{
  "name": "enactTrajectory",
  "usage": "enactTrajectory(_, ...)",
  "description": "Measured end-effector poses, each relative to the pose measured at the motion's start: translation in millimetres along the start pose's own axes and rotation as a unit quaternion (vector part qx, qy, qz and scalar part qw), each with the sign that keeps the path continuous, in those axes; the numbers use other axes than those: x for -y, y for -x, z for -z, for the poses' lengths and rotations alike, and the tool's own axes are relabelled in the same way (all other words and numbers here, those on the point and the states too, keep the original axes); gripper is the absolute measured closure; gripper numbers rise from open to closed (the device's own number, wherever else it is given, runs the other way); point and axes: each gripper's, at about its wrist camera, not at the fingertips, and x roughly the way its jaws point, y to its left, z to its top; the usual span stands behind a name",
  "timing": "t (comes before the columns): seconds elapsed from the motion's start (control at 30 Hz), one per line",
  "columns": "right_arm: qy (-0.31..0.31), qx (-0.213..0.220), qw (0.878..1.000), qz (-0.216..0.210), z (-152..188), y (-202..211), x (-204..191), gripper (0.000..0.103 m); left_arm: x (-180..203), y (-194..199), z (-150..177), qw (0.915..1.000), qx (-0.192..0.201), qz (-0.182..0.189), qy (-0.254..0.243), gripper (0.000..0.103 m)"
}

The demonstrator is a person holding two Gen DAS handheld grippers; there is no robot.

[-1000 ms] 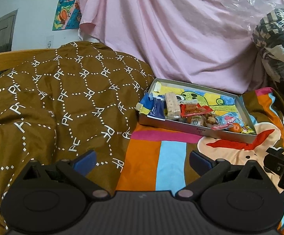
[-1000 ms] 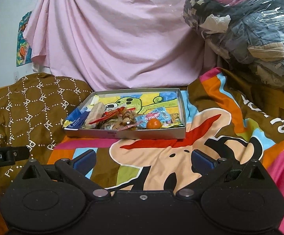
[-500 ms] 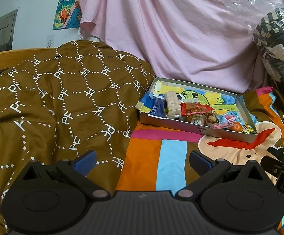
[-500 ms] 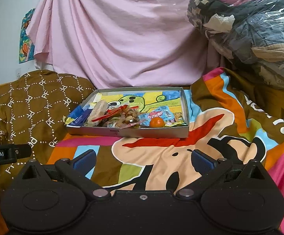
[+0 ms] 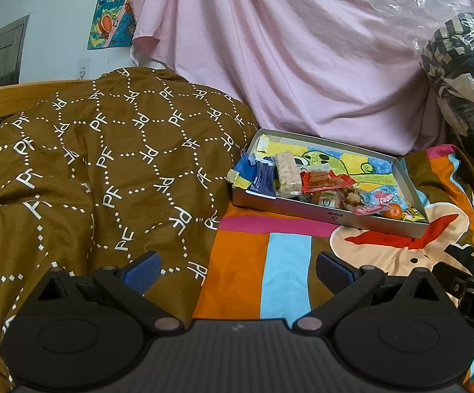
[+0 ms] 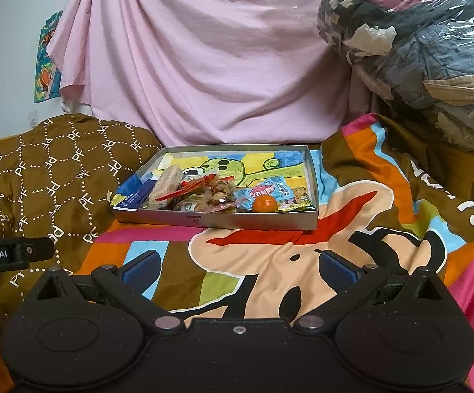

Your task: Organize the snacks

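A shallow grey box (image 5: 322, 213) (image 6: 237, 221) with a cartoon-printed floor lies on the bed and holds several snacks along its near side: a blue packet (image 5: 263, 180) (image 6: 135, 196), a pale cereal bar (image 5: 287, 173) (image 6: 166, 183), a red packet (image 5: 327, 180), a light-blue candy bag (image 5: 382, 198) (image 6: 266, 191) and a small orange fruit (image 5: 394, 211) (image 6: 264, 203). My left gripper (image 5: 237, 270) is open and empty, low over the bedding in front of the box. My right gripper (image 6: 237, 270) is open and empty, also short of the box.
A brown patterned quilt (image 5: 89, 170) is heaped at the left. A colourful cartoon blanket (image 6: 302, 262) covers the bed. A pink sheet (image 6: 204, 65) hangs behind. A plastic bag of clothes (image 6: 427, 55) sits at the right. The other gripper's black body shows at each view's edge (image 6: 1, 255).
Both grippers have drifted slightly; the box sits a little further right and higher in the right wrist view. Both stay open and empty.
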Motion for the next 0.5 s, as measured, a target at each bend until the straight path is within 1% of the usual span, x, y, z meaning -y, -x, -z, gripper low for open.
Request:
enactTrajectory(0.2, 0.003, -0.001, 1.000, -0.001, 0.2, -0.4, -0.3, 0.001, 0.9, -0.3, 0.1, 1.0000, -0.002, 0.000, 0.000, 0.000)
enactTrajectory(0.5, 0.008, -0.006, 1.000, -0.003, 1.7, -2.2, -1.7, 0.001, 2.3, -0.8, 2.7, 0.9997, -0.007, -0.003, -0.022, 0.000)
